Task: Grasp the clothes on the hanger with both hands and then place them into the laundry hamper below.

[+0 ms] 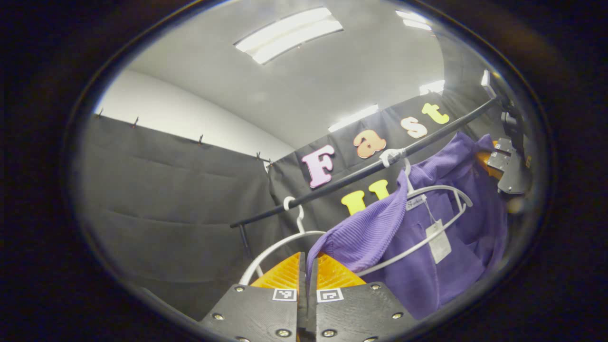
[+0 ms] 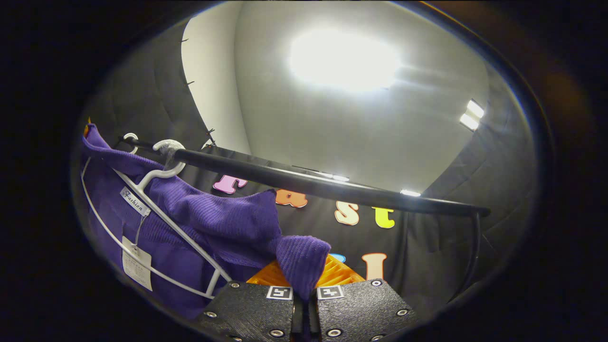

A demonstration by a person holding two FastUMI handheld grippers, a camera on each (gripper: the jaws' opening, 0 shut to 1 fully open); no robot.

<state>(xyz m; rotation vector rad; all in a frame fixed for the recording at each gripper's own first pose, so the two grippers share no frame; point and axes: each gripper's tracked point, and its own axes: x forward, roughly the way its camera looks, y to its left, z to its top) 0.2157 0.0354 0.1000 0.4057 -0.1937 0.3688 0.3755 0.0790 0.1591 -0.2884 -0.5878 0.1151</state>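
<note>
Left claw (image 1: 308,280): closed, with a fold of the purple garment (image 1: 427,247) pinched between its two fingers, seen in the left gripper view.
Right claw (image 2: 304,285): closed too, both fingers pressing a ribbed corner of the same garment, which bulges up out of the grip in the right gripper view.
Garment: not yet free; it hangs on the white hanger (image 1: 427,209), whose hook sits over the black rail (image 1: 361,175), with one shoulder already pulled off the hanger's arm toward the left claw.
Snag risk: I judge the collar and the far shoulder could catch on the hanger's arm if the two claws pull down unevenly; the hanger would then tilt or come off the rail with the cloth.
Slip risk: each grip holds only a small fold near an edge, so the weight of the knit may drag it out on a quick pull.
Paper tag (image 1: 438,242): dangles on a thin string inside the hanger loop and could hook on the wire.
Empty hanger (image 1: 285,237): hangs on the same rail just beside the left claw, close enough to be knocked.
Hamper: below by the task's wording; I cannot place it from these views.
</note>
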